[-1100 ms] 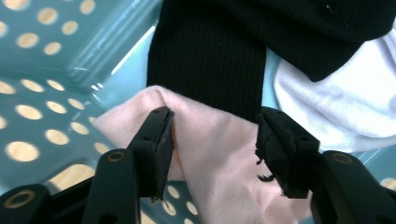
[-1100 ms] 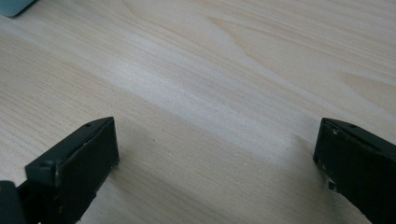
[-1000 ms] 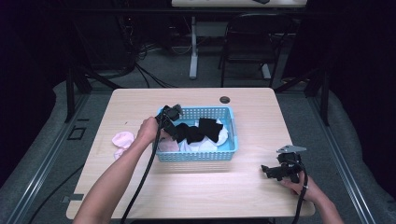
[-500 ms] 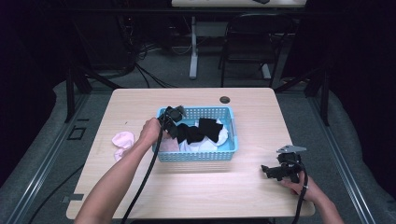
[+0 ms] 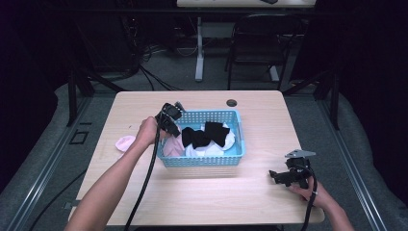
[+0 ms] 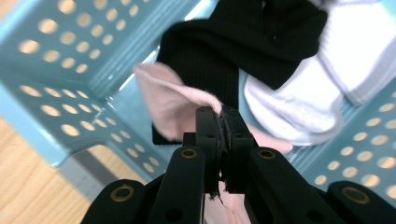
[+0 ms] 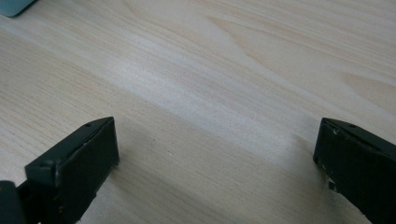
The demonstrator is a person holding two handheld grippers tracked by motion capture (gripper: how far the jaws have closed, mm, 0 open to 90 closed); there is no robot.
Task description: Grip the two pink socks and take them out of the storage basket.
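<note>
A light blue perforated basket (image 5: 202,161) stands mid-table and holds black socks (image 5: 202,134), a white sock (image 5: 204,150) and a pink sock (image 5: 172,147). My left gripper (image 5: 174,134) is over the basket's left end, shut on the pink sock. In the left gripper view the jaws (image 6: 220,112) pinch a fold of the pink sock (image 6: 173,102), raised above the black sock (image 6: 243,37) and white sock (image 6: 327,70) inside the basket wall (image 6: 60,70). My right gripper (image 5: 275,176) rests at the table's front right, open, with bare wood between its jaws (image 7: 219,144).
Another pink sock (image 5: 124,142) lies on the table left of the basket. A dark round grommet (image 5: 232,102) sits near the table's far edge. A chair (image 5: 255,43) and cables stand beyond the table. Bare wood (image 5: 216,192) stretches in front of the basket.
My left gripper has closed on the pink sock at the basket's left end and lifted slightly with it. The right gripper has stayed put.
</note>
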